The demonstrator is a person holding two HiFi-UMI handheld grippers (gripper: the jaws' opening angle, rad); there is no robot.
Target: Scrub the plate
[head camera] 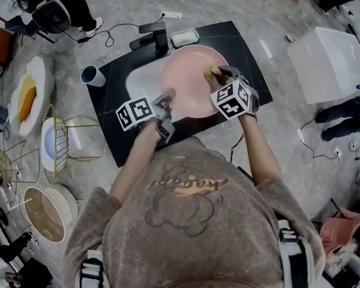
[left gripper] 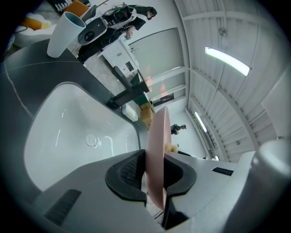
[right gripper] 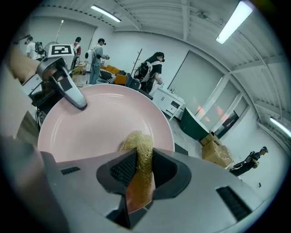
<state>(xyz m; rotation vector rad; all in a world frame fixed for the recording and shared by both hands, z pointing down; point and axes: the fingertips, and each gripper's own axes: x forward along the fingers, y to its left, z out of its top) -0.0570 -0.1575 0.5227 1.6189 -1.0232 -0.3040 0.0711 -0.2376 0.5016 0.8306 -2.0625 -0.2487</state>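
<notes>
I hold the pink plate point(head camera: 185, 88) by its near rim in the left claw point(left gripper: 154, 175). The right claw point(right gripper: 142, 170), clamped on the scrubber point(right gripper: 137, 144), has the plate's face straight ahead.

The pink plate point(head camera: 190, 79) covers most of the white sink point(head camera: 141, 85), and only the basin's left part lies open. The black faucet point(head camera: 152, 37) blocks the far edge. A cup point(head camera: 92, 76) stands left on the worktop point(head camera: 242, 49).

Grey marbled floor point(head camera: 279, 132); ceiling strip lights point(left gripper: 226, 60).
</notes>
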